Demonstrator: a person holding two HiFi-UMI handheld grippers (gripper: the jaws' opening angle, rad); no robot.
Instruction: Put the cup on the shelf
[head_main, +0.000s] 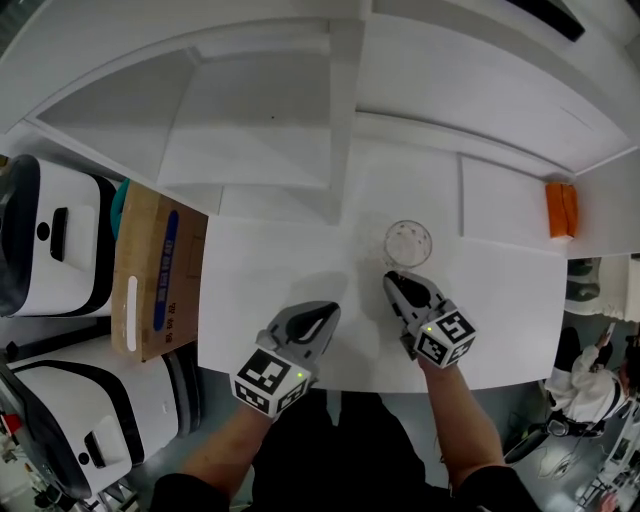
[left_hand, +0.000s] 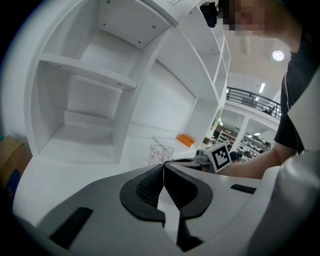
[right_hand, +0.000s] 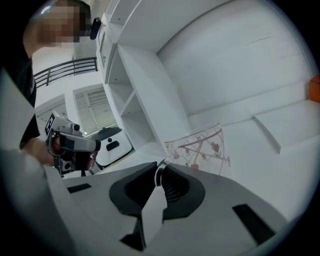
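White table (head_main: 270, 265), right gripper (head_main: 402, 284) pinching cup (head_main: 408, 243) handle — left gripper (head_main: 326, 313) pressed together, empty

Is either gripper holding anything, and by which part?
The right gripper is shut on the clear glass cup with red print, by what looks like its handle. The left gripper is shut and empty.
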